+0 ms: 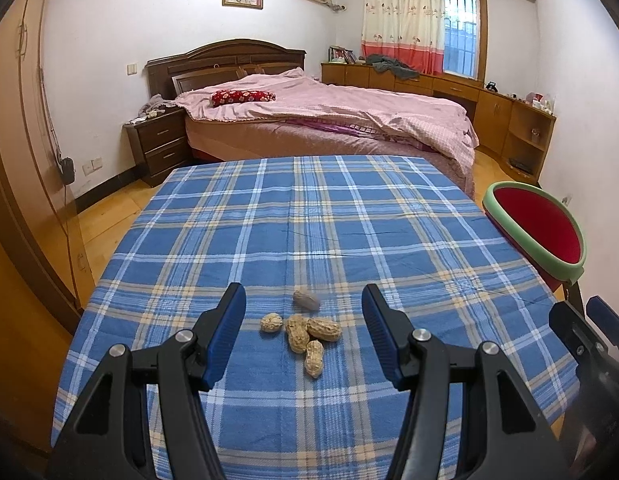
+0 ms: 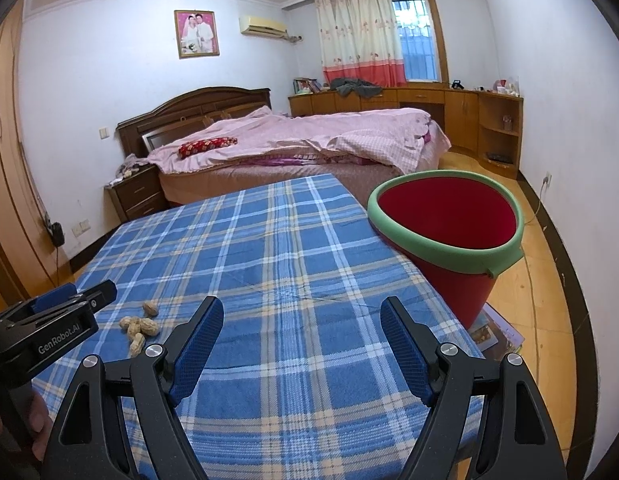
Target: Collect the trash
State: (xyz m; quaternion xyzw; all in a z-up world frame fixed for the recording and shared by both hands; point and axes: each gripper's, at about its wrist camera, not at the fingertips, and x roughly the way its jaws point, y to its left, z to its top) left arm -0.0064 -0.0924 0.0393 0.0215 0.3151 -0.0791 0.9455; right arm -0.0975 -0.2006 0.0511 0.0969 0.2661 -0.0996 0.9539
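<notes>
Several peanut shells (image 1: pixel 305 330) lie in a small cluster on the blue plaid tablecloth (image 1: pixel 309 216). My left gripper (image 1: pixel 303 300) is open and empty, its fingers either side of the cluster and just above it. The shells also show in the right wrist view (image 2: pixel 139 326), next to the left gripper (image 2: pixel 65 300). My right gripper (image 2: pixel 301 312) is open and empty over the right part of the cloth (image 2: pixel 269 240). A red bin with a green rim (image 2: pixel 449 232) stands just off the table's right edge; it also shows in the left wrist view (image 1: pixel 537 228).
A bed with a pink cover (image 1: pixel 329 116) stands beyond the table's far edge. A nightstand (image 1: pixel 157 144) is at its left. Wooden cabinets (image 1: pixel 489 108) run along the right wall. A book or magazine (image 2: pixel 497 332) lies under the bin.
</notes>
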